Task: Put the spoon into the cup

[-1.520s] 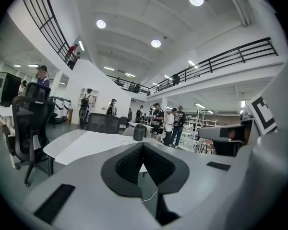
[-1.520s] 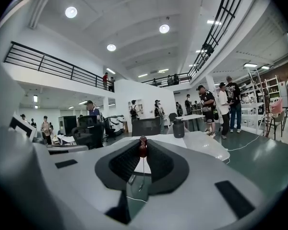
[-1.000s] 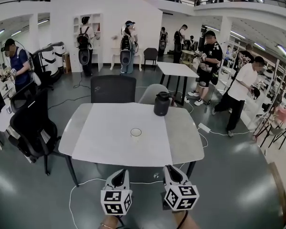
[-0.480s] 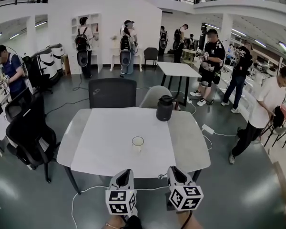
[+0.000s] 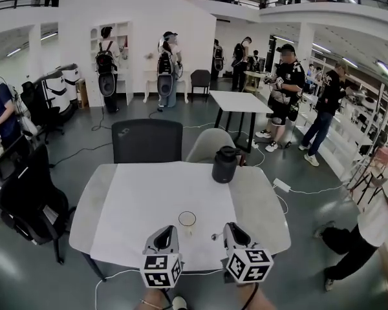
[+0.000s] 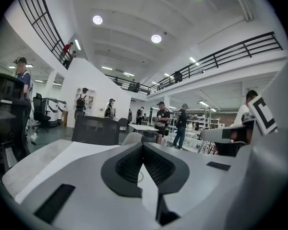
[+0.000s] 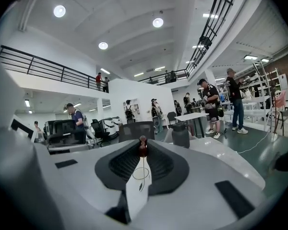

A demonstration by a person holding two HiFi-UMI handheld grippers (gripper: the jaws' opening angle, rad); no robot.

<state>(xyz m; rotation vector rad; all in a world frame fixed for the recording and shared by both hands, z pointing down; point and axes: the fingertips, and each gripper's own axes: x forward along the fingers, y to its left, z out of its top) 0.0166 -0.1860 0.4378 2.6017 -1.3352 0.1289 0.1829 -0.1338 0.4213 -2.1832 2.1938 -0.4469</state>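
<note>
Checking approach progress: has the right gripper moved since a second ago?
Yes. The right gripper has advanced toward the cup; its tip now overlaps the table edge.

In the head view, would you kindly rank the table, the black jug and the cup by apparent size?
Largest: the table.
Next: the black jug.
Smallest: the cup, although it stands nearer the camera than the jug.

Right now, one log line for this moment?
left gripper: shut, empty | right gripper: shut on spoon | cup: upright on table, no spoon inside

Clear glass cup [image 5: 187, 219], matt table [image 5: 142, 196].
</note>
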